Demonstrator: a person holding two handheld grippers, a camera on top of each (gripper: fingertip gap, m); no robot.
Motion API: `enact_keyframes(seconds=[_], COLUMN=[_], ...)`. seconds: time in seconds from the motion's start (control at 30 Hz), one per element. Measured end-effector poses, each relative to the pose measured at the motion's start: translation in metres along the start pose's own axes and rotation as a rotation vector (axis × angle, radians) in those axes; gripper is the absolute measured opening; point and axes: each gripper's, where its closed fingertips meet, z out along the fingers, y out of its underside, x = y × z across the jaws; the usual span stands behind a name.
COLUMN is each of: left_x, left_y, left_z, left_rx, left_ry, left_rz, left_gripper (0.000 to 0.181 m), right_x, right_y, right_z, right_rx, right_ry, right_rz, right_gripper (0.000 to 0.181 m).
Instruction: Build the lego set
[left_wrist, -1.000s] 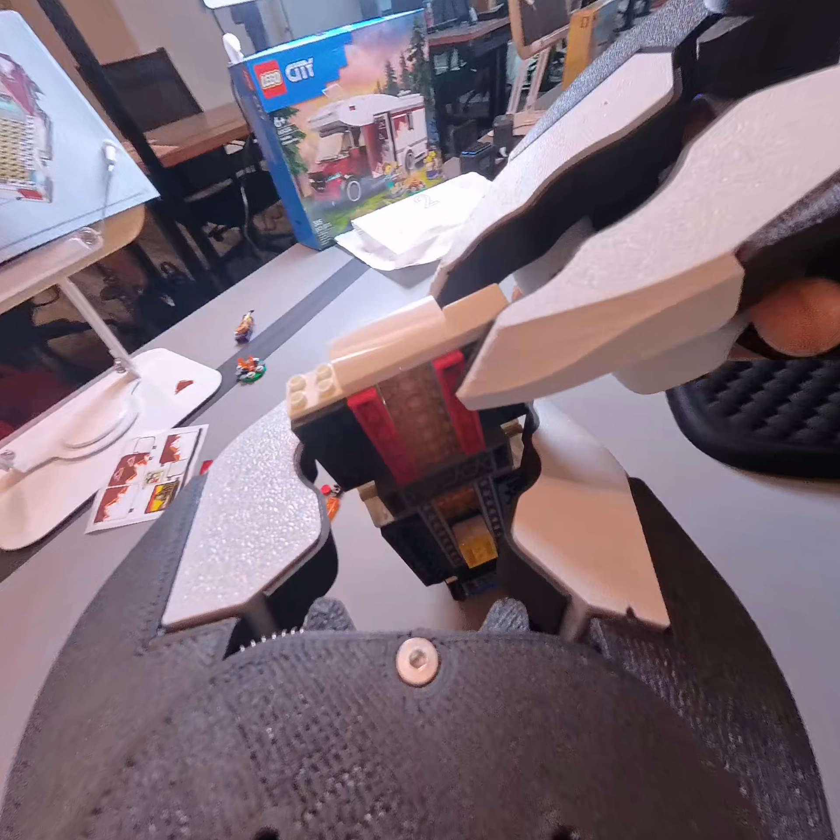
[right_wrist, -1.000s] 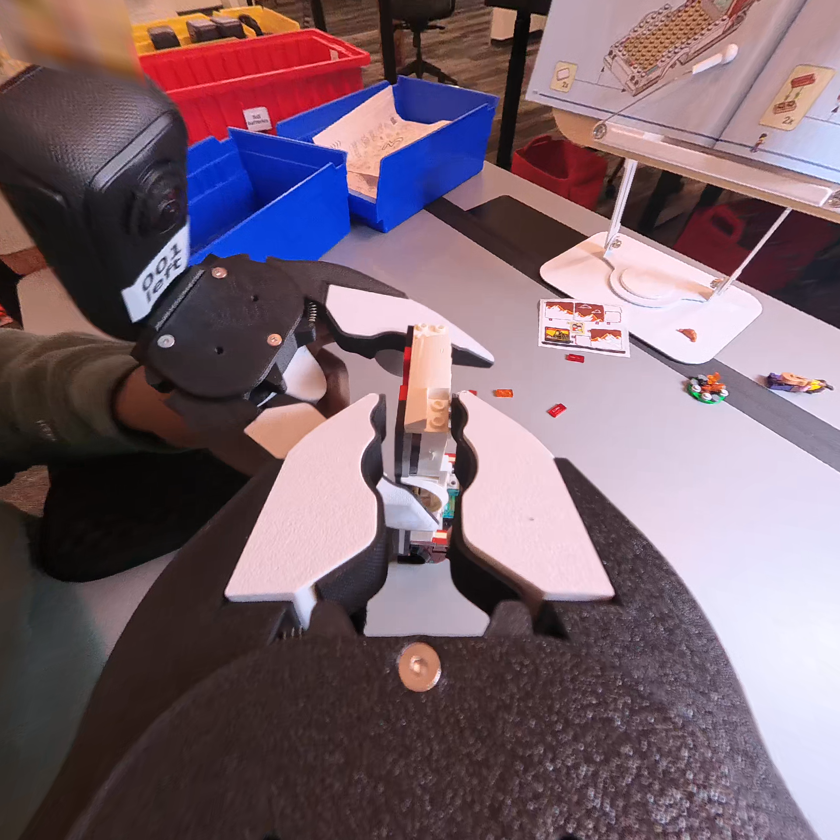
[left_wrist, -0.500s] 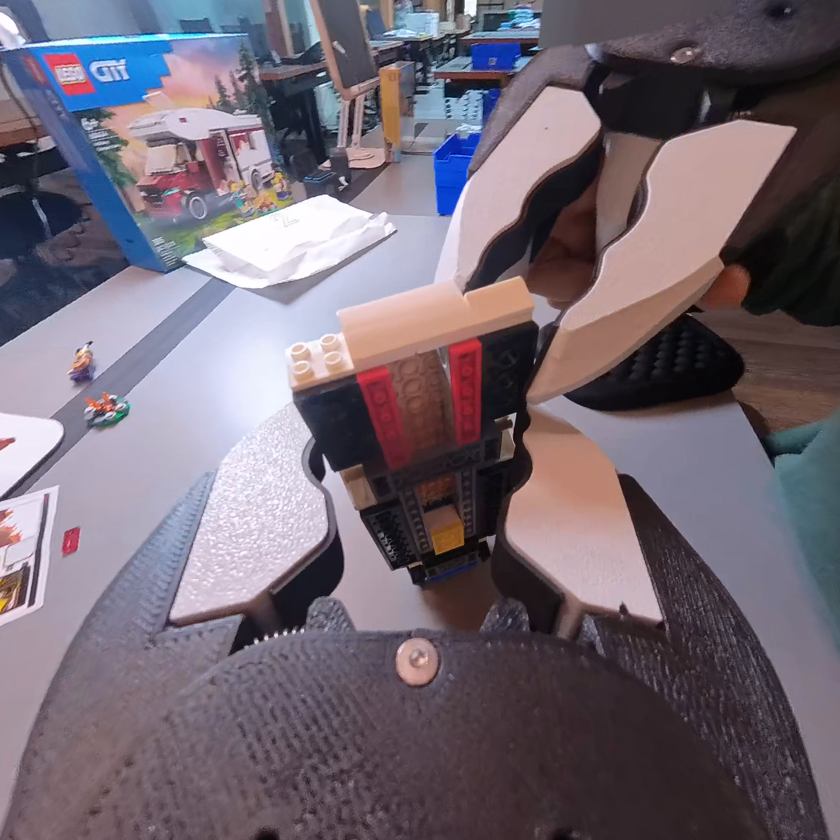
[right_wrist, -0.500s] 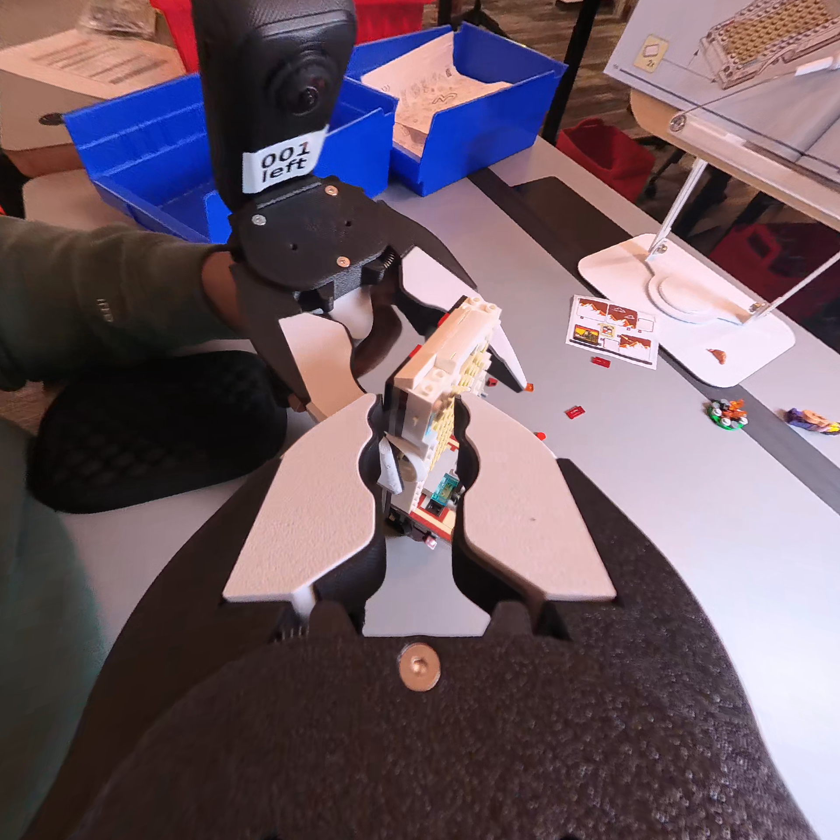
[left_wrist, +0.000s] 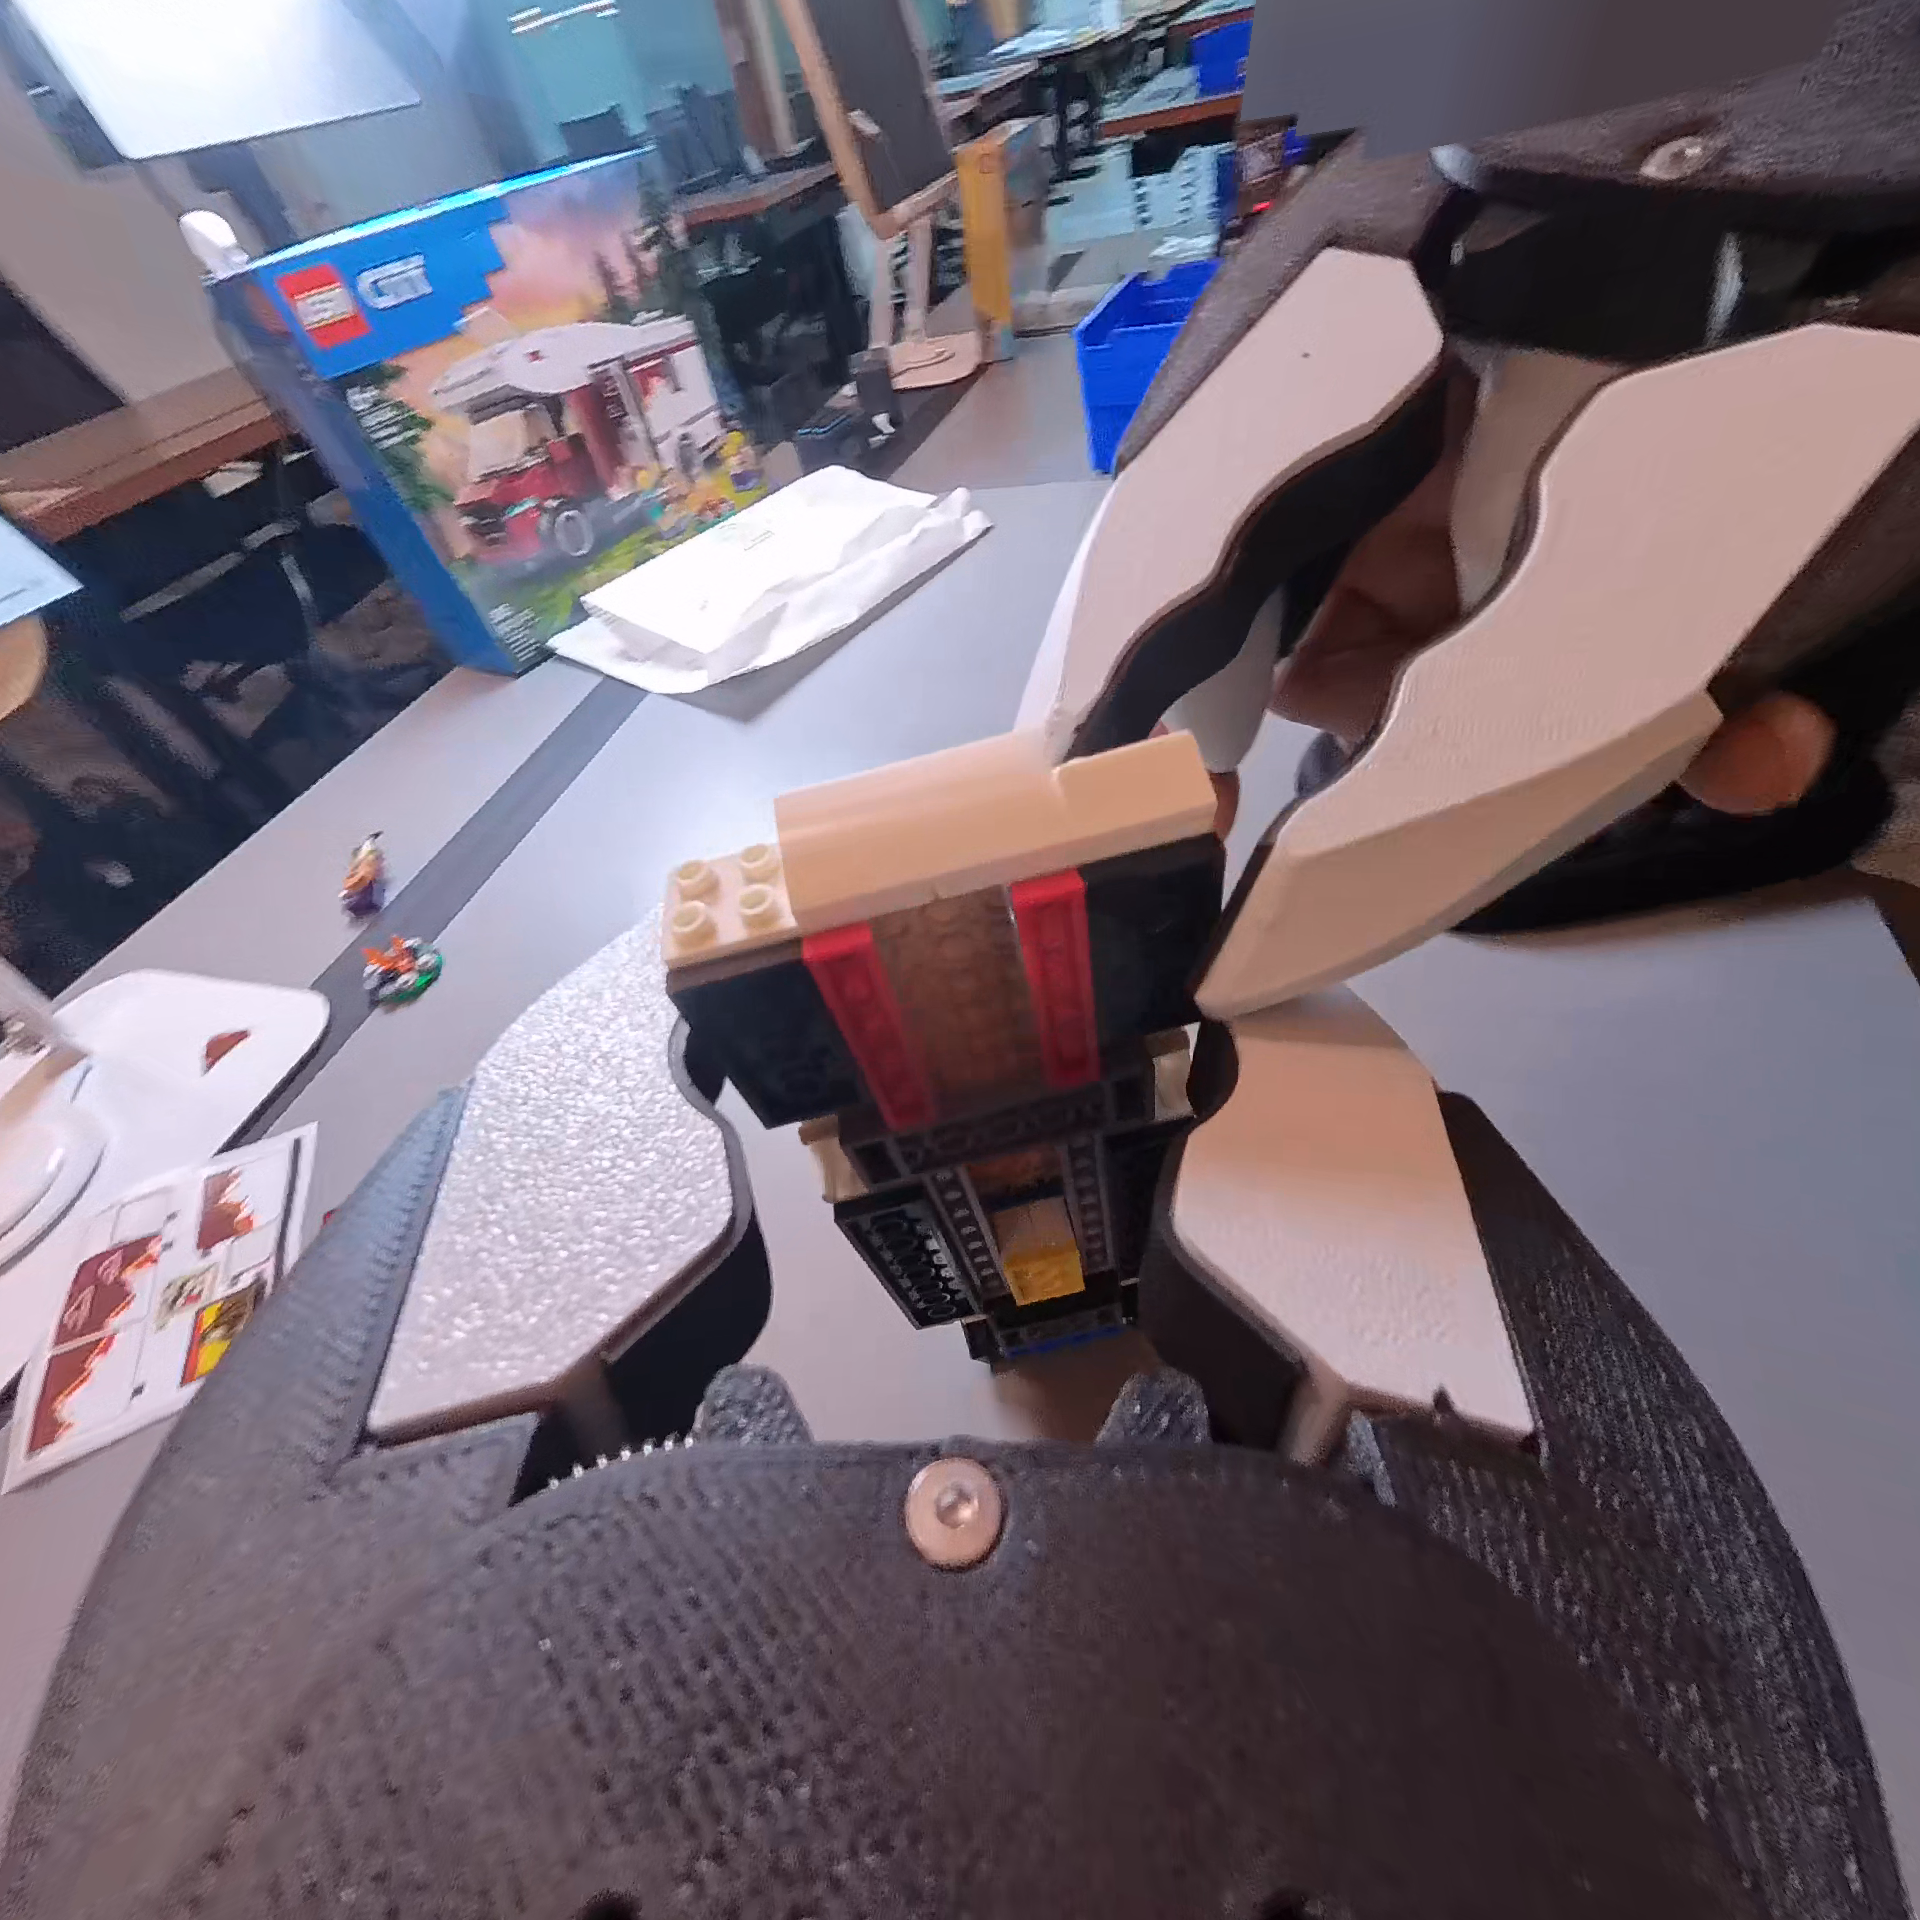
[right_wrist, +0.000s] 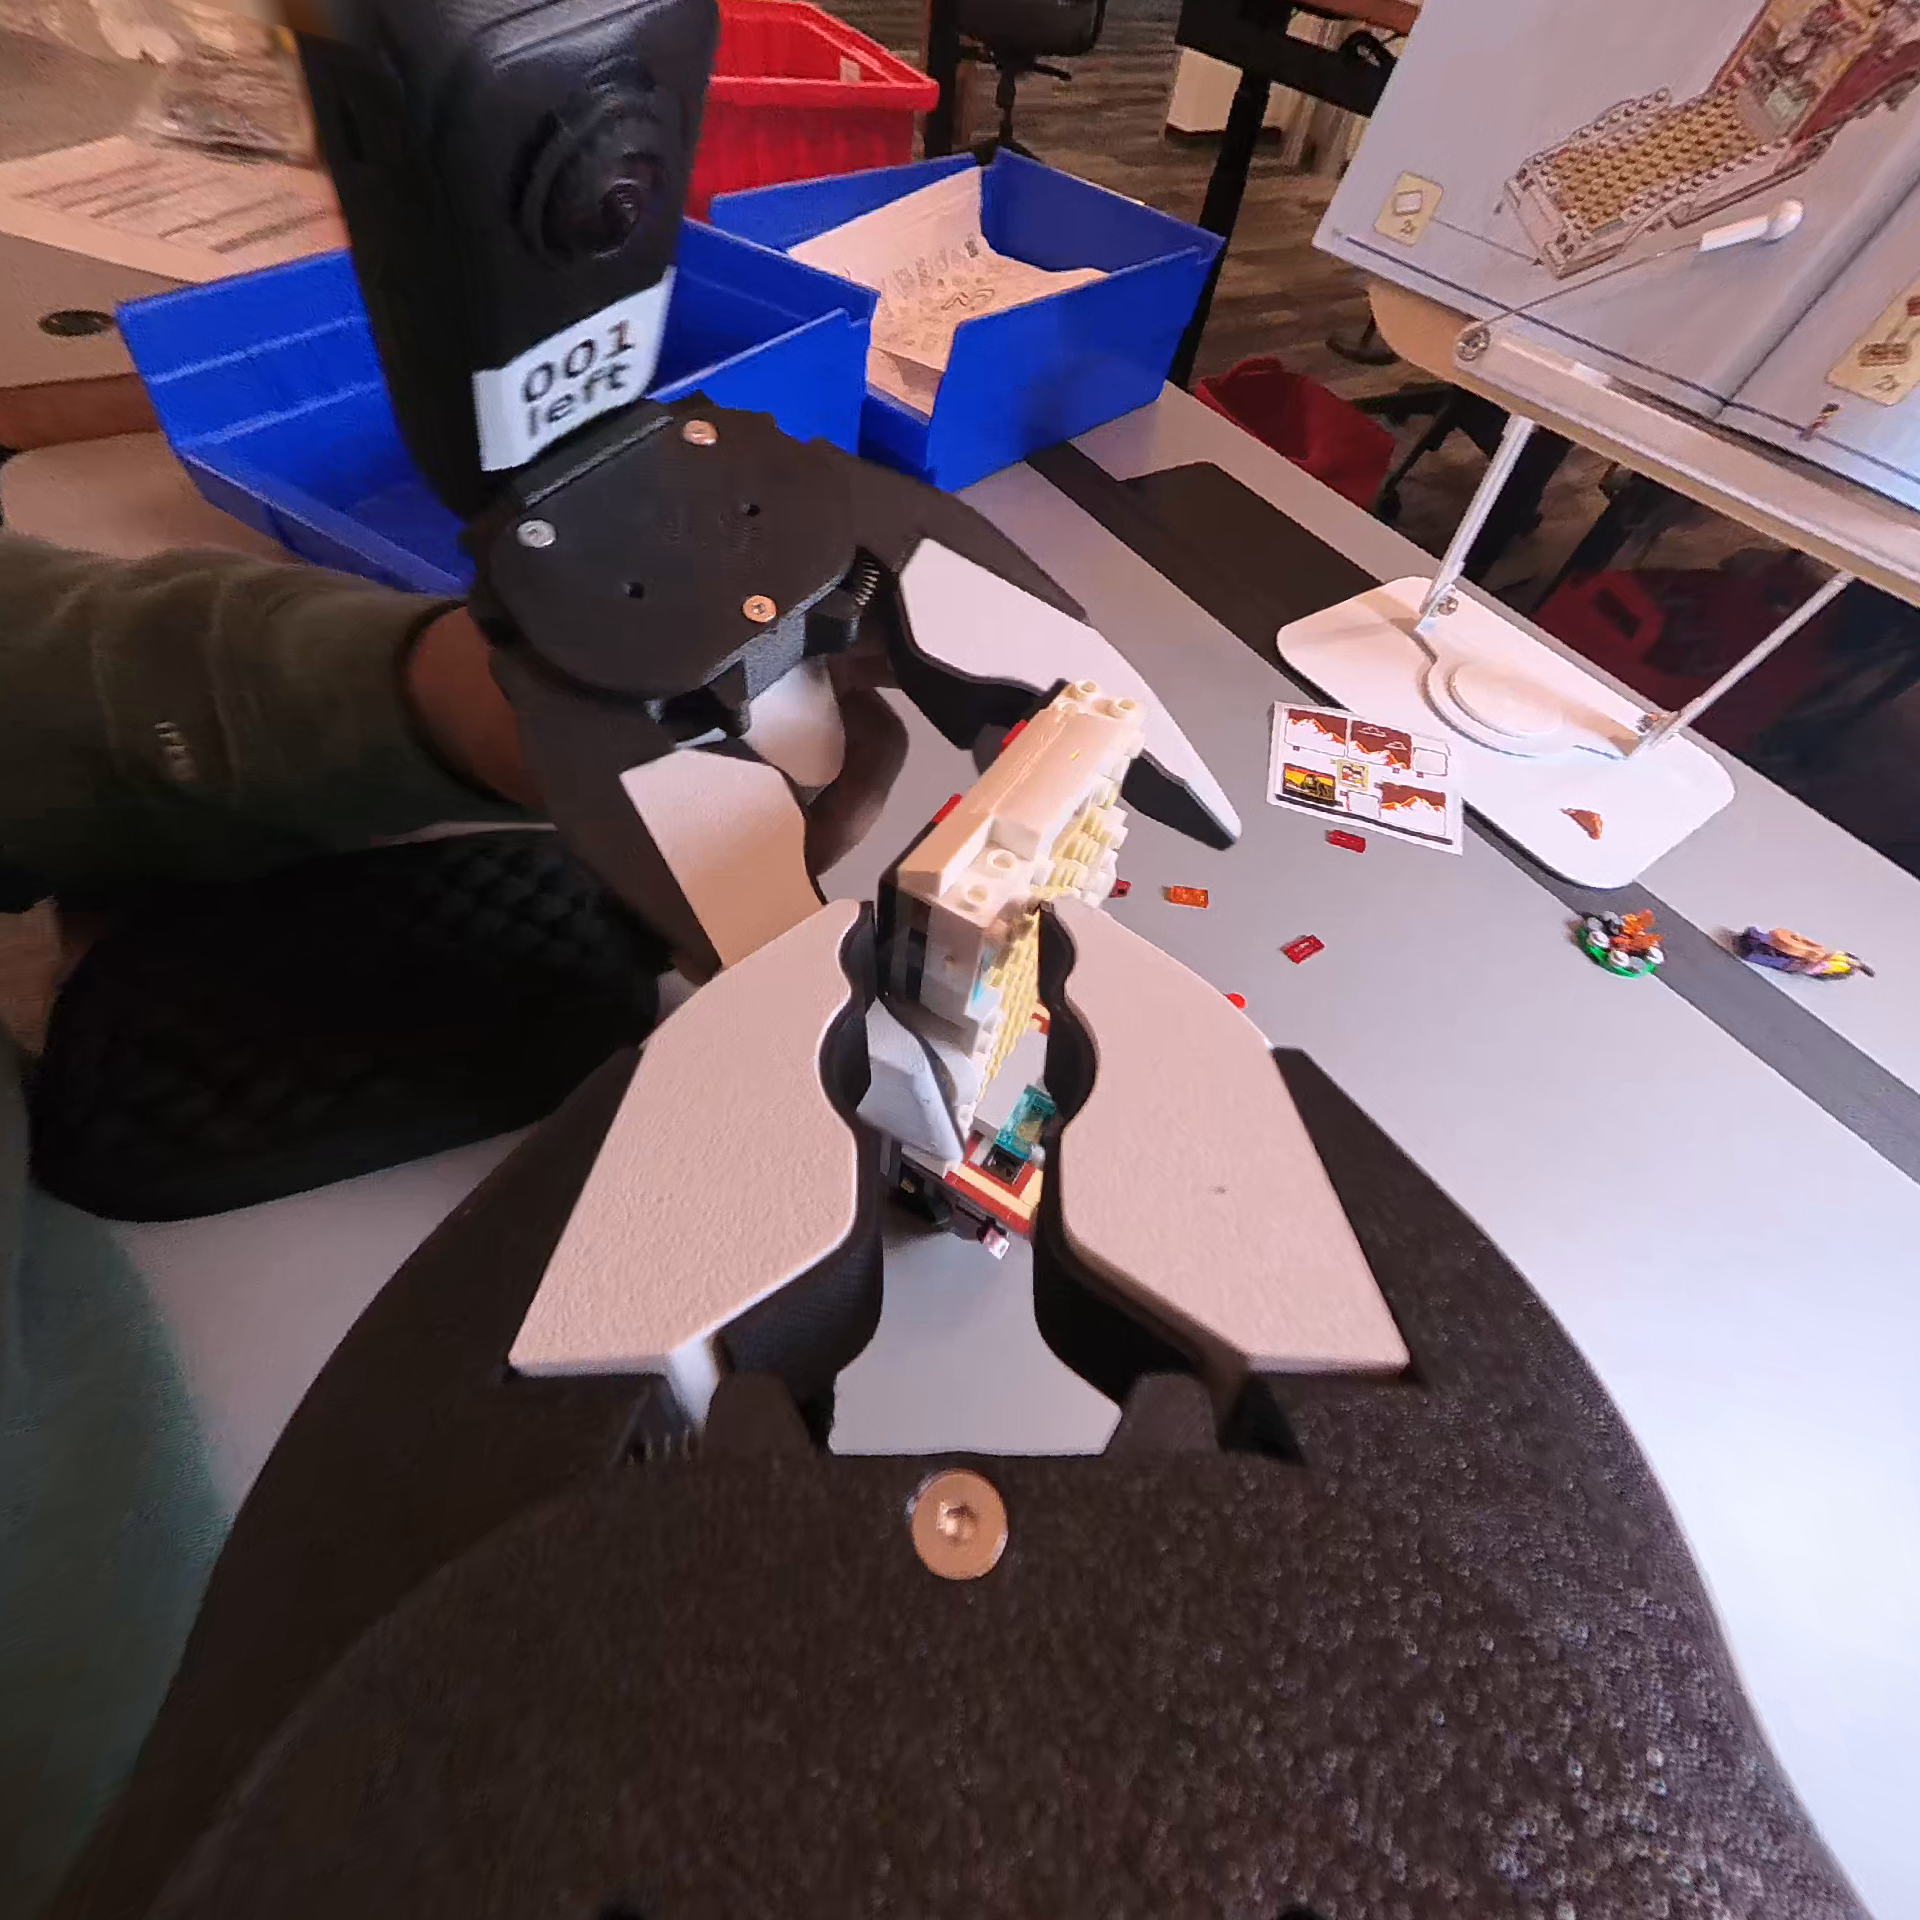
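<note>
Broadly, a grey desk (right_wrist: 1558, 1195) carries everything, with a dark strip running across it. Standing at its far edge in the left wrist view is the blue lego box (left_wrist: 488, 416), and a white paper bag (left_wrist: 779, 582) lies just beside it. In the right wrist view two blue bins (right_wrist: 1039, 343) sit at the far left of the desk, one holding printed sheets, and a white stand (right_wrist: 1507, 748) props up an open instruction booklet (right_wrist: 1662, 208). The right hand-held gripper (right_wrist: 956, 935) is clamped on the lego build (right_wrist: 997, 904), a half-made assembly held tilted above the desk, with white bricks on top, tan studs on one face and a black, red-striped underside (left_wrist: 956, 997). The left hand-held gripper (left_wrist: 956, 997) has its fingers spread wide on either side of that build; whether they touch it I cannot tell. A sticker sheet (right_wrist: 1366, 779) lies flat near the foot of the stand. Farther right, on the dark strip, rest a small green round piece (right_wrist: 1621, 940) and a purple minifigure (right_wrist: 1797, 951), near one another. A few tiny red and orange loose pieces (right_wrist: 1299, 945) are scattered on the desk beyond the build.
</note>
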Motion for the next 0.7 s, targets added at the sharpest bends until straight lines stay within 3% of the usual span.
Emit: enact_keyframes(seconds=[0.17, 0.27, 0.57, 0.7], left_x=[0.009, 0.008, -0.004, -0.01], left_y=[-0.001, -0.002, -0.001, 0.005], left_z=[-0.009, -0.011, -0.005, -0.001], left_rx=[0.055, 0.083, 0.062, -0.01], left_ry=[0.234, 0.298, 0.292, 0.193], left_rz=[0.009, -0.022, -0.162, -0.152], left_gripper=[0.087, 0.086, 0.093, 0.095], right_x=[-0.01, -0.007, 0.005, 0.005], right_y=[-0.002, -0.004, -0.007, -0.009], right_z=[0.002, 0.005, 0.011, 0.015], right_rx=[0.044, 0.071, 0.074, 0.07], right_ry=[-0.127, -0.147, -0.111, -0.083], right_rz=[-0.053, -0.093, 0.061, 0.081], right_gripper=[0.028, 0.025, 0.02, 0.02])
